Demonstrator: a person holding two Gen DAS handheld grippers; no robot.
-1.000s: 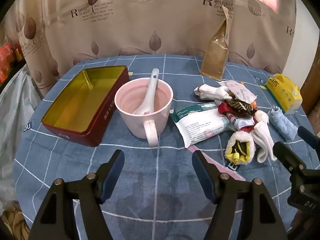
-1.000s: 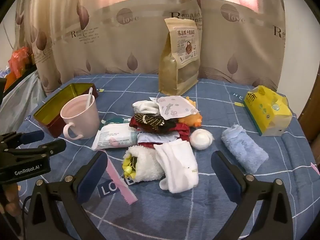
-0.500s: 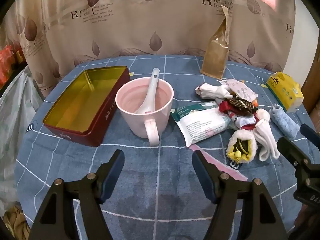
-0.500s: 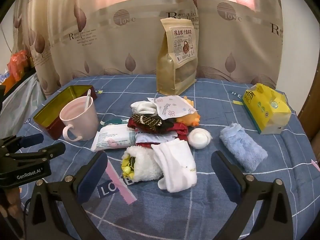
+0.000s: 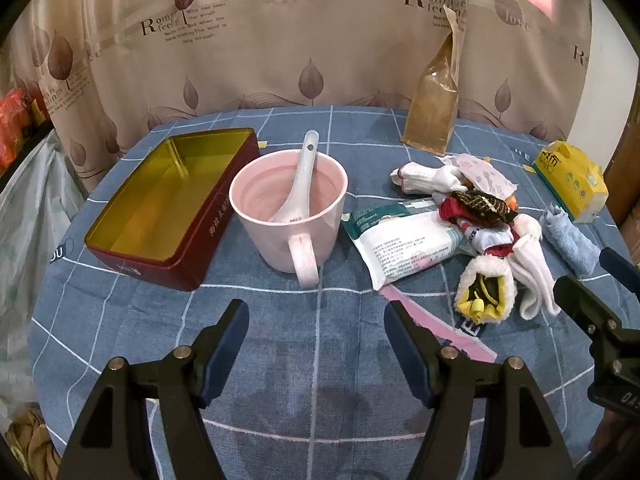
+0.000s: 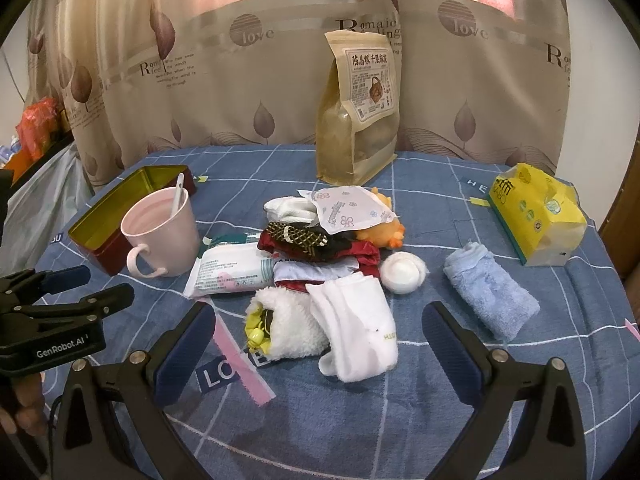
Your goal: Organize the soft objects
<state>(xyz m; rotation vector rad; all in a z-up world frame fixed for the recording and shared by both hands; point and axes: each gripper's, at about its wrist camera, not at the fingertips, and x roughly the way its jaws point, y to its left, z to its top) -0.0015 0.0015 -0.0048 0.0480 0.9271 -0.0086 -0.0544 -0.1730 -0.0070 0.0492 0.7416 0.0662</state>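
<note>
Glossy metal tin (image 5: 168, 208), fleecy white pouch (image 6: 292, 328), matt cloth tablecloth (image 6: 360, 420)

My left gripper (image 5: 316, 346) and right gripper (image 6: 318, 346) are black frames with navy pads, silver screws, and white "GenRobot.AI" lettering.

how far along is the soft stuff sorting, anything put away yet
Nothing looks done: the red tin is empty and the socks and cloth still sit heaped on the table. Nothing in hand; the left claw and right claw are both open. The whole pile and the blue towel remain.
</note>
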